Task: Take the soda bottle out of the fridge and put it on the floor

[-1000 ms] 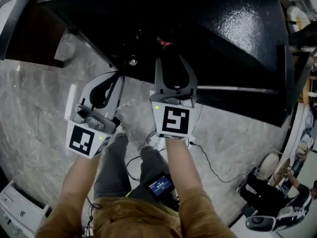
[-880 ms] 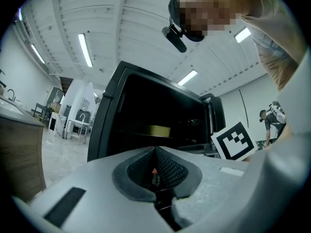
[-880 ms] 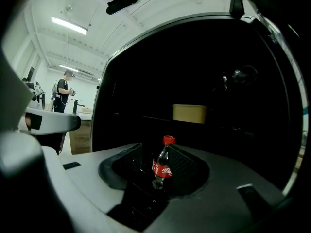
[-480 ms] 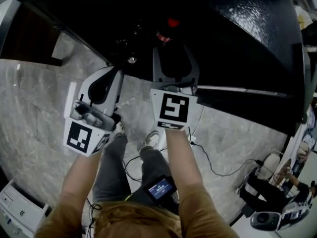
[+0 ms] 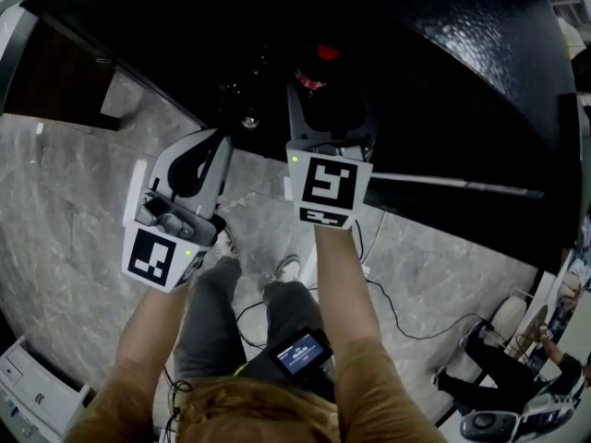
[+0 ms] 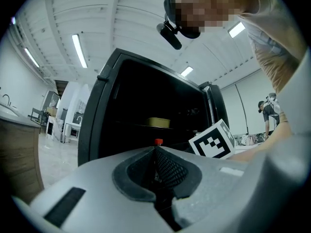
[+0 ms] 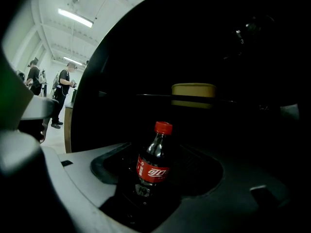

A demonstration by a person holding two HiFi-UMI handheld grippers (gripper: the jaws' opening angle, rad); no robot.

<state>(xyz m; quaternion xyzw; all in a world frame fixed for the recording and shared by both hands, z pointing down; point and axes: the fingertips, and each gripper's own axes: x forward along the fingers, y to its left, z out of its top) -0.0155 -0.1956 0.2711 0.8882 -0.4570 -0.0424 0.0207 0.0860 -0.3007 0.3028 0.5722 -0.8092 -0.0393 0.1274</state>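
A dark soda bottle (image 7: 152, 168) with a red cap and red label stands upright inside the open black fridge (image 5: 416, 81). My right gripper (image 7: 158, 149) reaches into the fridge with its jaws opening; the bottle stands between them and neither pad visibly presses on it. From the head view the right gripper (image 5: 325, 95) points at the soda bottle (image 5: 312, 79). My left gripper (image 5: 214, 146) hangs just outside the fridge's lower edge, shut and empty. In the left gripper view its jaws (image 6: 155, 154) meet, and the bottle's red cap (image 6: 158, 141) shows beyond them.
A yellow container (image 7: 193, 94) sits on a fridge shelf above the bottle. Grey marble floor (image 5: 74, 229) lies below the fridge, with a black cable (image 5: 406, 326) trailing across it. A white appliance (image 5: 28, 386) stands at the bottom left. People stand in the background (image 7: 63, 89).
My right gripper has pushed further into the fridge towards the bottle and its jaws have spread. The left gripper has barely moved.
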